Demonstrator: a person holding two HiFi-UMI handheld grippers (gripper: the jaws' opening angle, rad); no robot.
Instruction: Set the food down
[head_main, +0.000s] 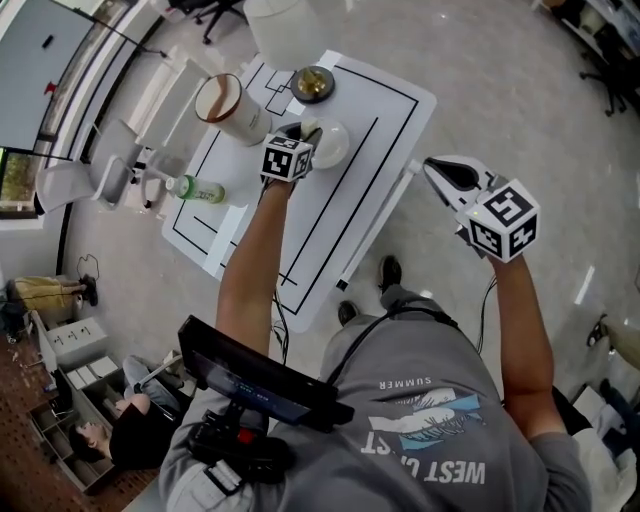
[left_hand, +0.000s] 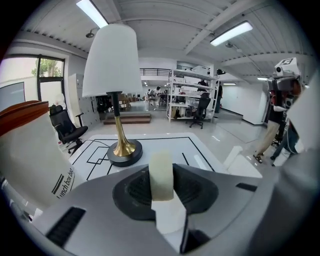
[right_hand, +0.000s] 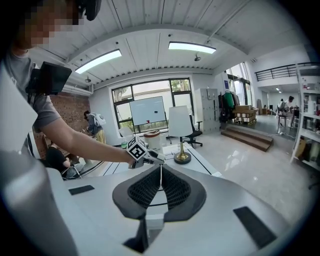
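Note:
A pale, cream-coloured round piece of food (left_hand: 161, 172) stands on edge between the jaws of my left gripper (left_hand: 161, 181), which is shut on it. In the head view that gripper (head_main: 303, 133) hovers over the white table (head_main: 385, 110), right beside a white round dish (head_main: 335, 142); the food itself is hidden there by the gripper. My right gripper (head_main: 441, 169) hangs off the table's right side above the floor, shut, with nothing between its pads (right_hand: 161, 175).
A lamp with a gold base (head_main: 313, 83) and white shade (left_hand: 110, 60) stands at the table's far end. A white lunch box tub with a brown lid (head_main: 232, 108) sits left of the dish, and a bottle (head_main: 197, 188) lies further left. Chairs and shelves surround the table.

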